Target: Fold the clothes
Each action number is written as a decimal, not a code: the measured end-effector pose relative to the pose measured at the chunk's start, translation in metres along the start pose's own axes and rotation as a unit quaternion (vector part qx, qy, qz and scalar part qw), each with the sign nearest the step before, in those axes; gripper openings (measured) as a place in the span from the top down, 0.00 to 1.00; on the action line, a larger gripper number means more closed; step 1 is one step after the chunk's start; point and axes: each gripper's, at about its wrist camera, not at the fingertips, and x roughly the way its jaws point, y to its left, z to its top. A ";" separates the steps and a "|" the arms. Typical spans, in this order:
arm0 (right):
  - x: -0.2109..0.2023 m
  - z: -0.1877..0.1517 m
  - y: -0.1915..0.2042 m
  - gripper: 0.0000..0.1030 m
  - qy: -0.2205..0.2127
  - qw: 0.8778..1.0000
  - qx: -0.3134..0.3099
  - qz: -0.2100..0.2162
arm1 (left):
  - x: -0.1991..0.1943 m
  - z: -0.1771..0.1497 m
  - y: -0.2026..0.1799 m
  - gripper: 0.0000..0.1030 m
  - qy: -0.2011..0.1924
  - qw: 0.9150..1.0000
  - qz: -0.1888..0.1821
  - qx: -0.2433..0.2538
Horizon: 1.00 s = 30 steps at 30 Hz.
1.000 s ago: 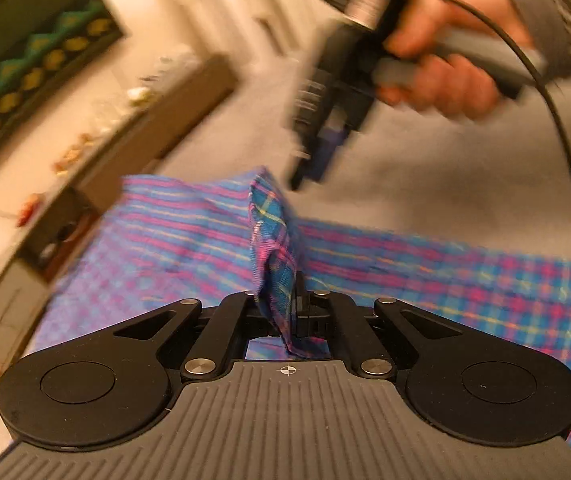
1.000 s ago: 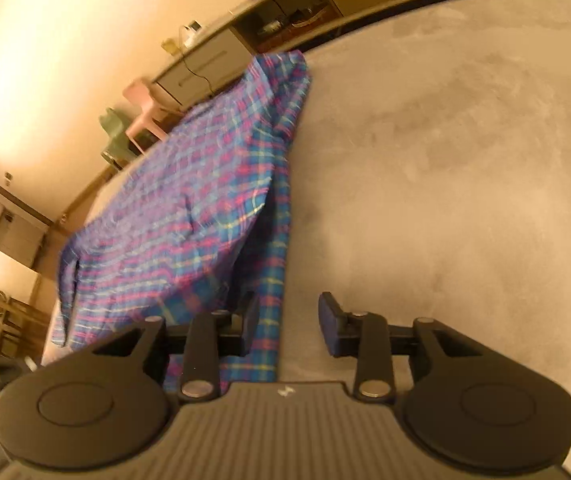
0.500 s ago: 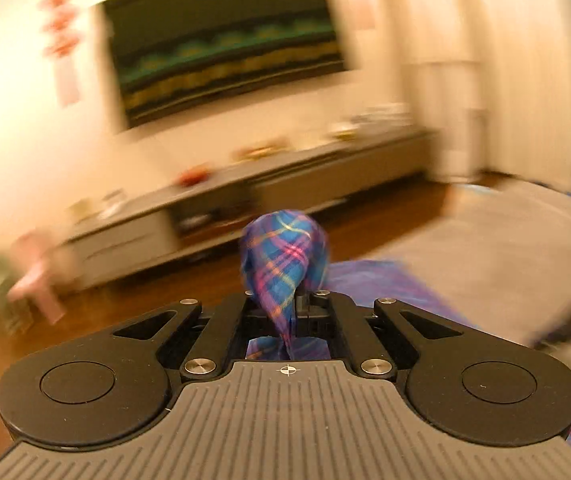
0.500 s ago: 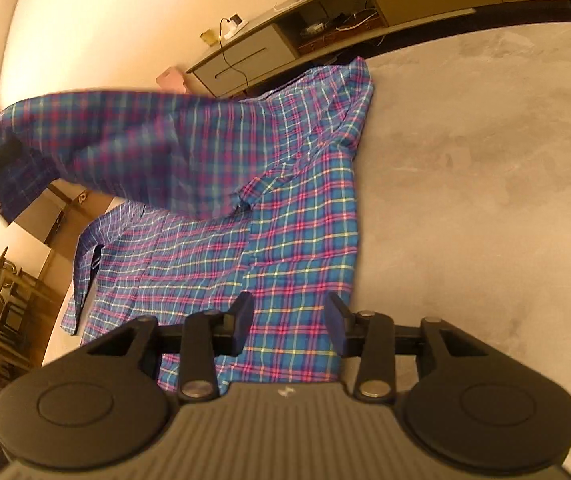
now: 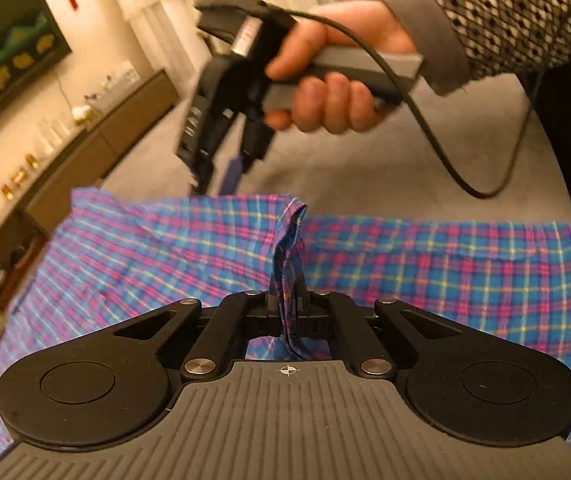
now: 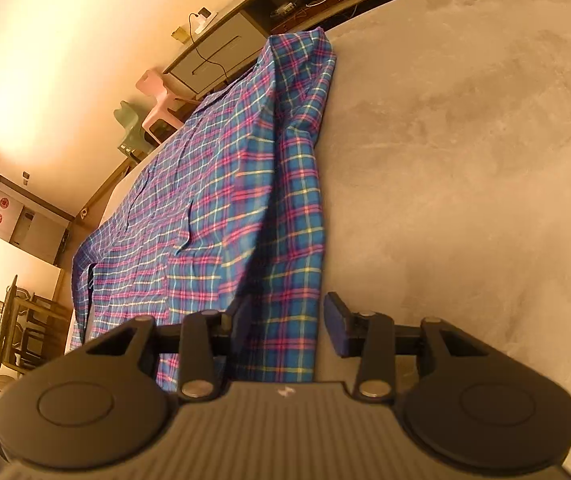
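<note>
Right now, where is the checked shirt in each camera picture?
Left wrist view: the plaid shirt spreads across the middle, and a bunched fold of it is pinched in the left gripper at bottom centre.
Right wrist view: the shirt runs from the top centre down to the lower left, with its near edge between the open jaws of the right gripper.
Shared landmark: the grey surface under the shirt.

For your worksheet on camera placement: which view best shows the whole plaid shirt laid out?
The right wrist view: the plaid shirt stretches lengthwise across the grey surface. The left wrist view shows only nearby cloth pinched in the left gripper.
</note>
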 end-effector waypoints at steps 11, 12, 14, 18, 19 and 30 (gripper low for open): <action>-0.027 0.020 0.074 0.60 -0.130 0.959 -0.209 -0.143 | -0.004 -0.014 -0.024 0.77 -0.052 0.997 -0.055 -0.019; -0.018 0.029 0.081 0.61 -0.128 0.954 -0.227 -0.145 | -0.008 -0.015 -0.017 0.74 -0.064 0.995 -0.068 -0.038; 0.001 0.048 0.096 0.64 -0.124 0.945 -0.263 -0.151 | -0.015 -0.018 -0.002 0.72 -0.090 0.988 -0.096 -0.081; 0.067 0.091 0.099 0.70 -0.094 0.932 -0.308 -0.169 | 0.003 -0.025 0.023 0.73 -0.080 0.976 -0.127 -0.159; 0.083 0.102 0.099 0.72 -0.085 0.928 -0.318 -0.174 | 0.012 -0.026 0.026 0.74 -0.067 0.975 -0.130 -0.169; 0.149 0.161 0.086 0.75 -0.064 0.927 -0.292 -0.226 | 0.026 -0.027 0.023 0.78 -0.029 0.973 -0.161 -0.161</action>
